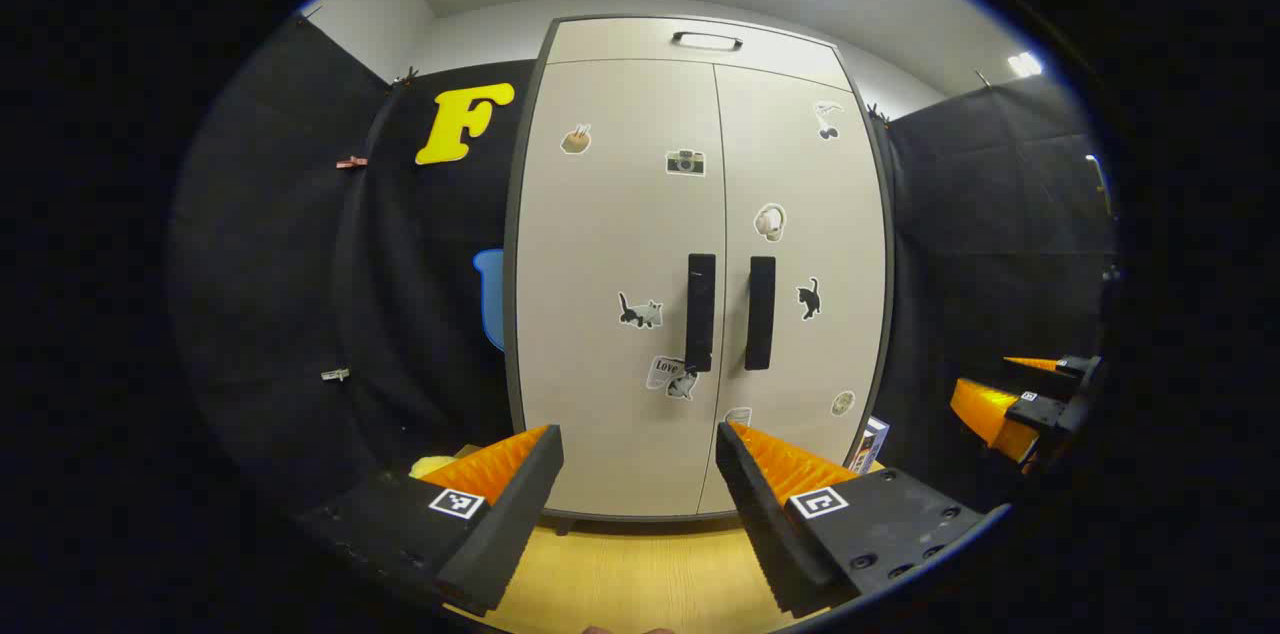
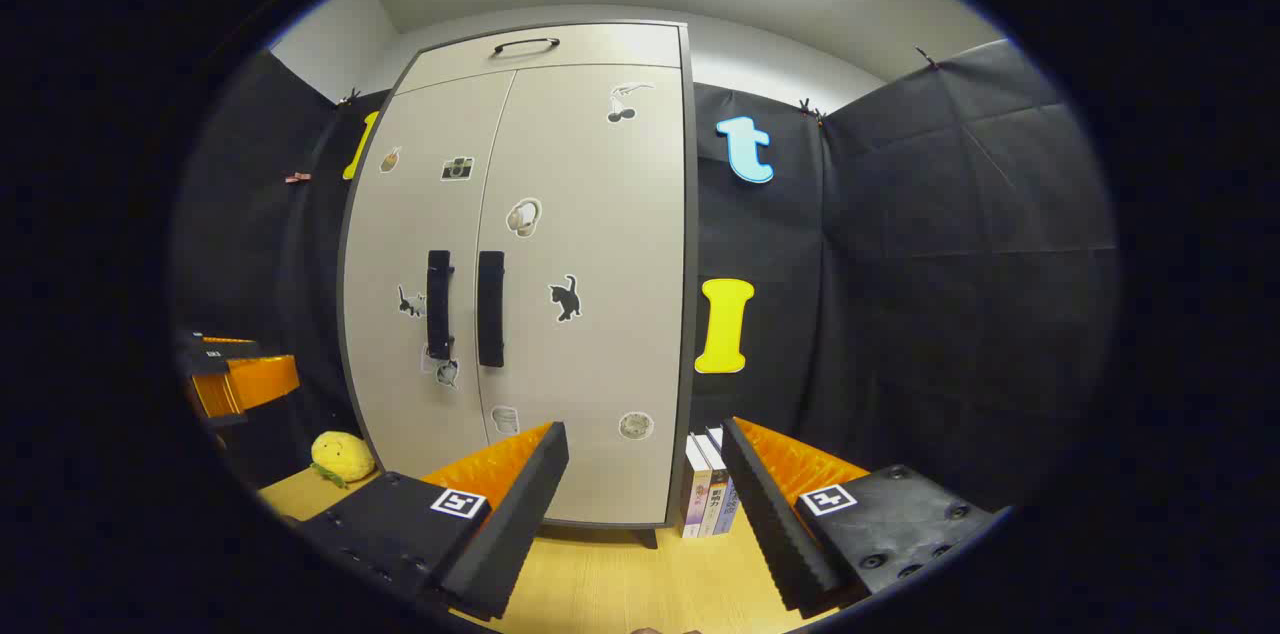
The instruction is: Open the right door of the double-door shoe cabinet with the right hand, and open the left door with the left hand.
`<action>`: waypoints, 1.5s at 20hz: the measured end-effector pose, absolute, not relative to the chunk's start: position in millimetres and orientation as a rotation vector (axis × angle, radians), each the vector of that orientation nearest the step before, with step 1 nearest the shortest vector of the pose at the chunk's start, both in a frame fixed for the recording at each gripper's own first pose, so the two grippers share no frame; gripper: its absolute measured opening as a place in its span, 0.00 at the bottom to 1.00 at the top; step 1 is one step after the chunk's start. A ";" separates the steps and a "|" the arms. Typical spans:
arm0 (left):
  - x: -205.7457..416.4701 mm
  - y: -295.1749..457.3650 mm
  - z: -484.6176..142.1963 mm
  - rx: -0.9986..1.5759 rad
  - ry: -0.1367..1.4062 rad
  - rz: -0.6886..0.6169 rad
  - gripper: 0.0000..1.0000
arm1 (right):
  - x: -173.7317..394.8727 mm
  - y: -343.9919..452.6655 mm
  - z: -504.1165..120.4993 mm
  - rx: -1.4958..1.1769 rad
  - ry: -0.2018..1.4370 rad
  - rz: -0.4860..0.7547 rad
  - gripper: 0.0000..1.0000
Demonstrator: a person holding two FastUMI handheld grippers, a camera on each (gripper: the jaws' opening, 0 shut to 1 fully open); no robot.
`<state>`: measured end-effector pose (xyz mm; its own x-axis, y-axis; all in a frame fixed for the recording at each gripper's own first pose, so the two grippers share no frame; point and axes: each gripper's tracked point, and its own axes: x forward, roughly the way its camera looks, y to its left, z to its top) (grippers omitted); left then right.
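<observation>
Claws [image 1: 640, 459] apart, clear of cabinet [image 1: 700, 264]

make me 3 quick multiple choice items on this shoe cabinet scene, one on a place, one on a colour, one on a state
1. Where do the books stand?
A. right of the cabinet
B. on top of it
C. inside it

2. What colour are the two door handles?
A. silver
B. black
C. orange

3. How are the doors?
A. both shut
B. right one open
C. both open

Answers: 1 A, they stand upright on the floor by its right side; 2 B, both vertical bars are black; 3 A, both doors lie flush, and the left gripper and right gripper are open, short of them.
</observation>
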<state>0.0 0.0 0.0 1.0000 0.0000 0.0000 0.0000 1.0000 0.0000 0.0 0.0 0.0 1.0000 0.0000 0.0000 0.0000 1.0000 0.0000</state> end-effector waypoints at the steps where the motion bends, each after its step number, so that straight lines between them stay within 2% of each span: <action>1: 0.6 1.4 1.1 0.016 -0.005 -0.006 0.95 | -0.1 3.6 -0.5 0.010 0.003 0.002 0.98; 10: -3.2 11.8 11.4 -0.009 -0.034 -0.035 0.95 | 4.3 7.4 -0.6 -0.023 0.028 0.018 0.98; 22: 0.0 11.3 4.2 -0.016 -0.015 -0.044 0.95 | 2.6 19.4 -8.3 0.013 0.067 -0.034 0.98; 30: 0.0 22.1 -11.7 -0.024 0.029 -0.026 0.95 | 14.7 51.9 2.5 0.044 0.081 0.051 0.98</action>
<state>0.0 22.1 -11.7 0.9992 -0.0266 -0.0282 0.0259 0.9994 -0.0243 14.7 51.9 2.5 0.9954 0.0525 -0.0798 -0.0490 0.9977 0.0458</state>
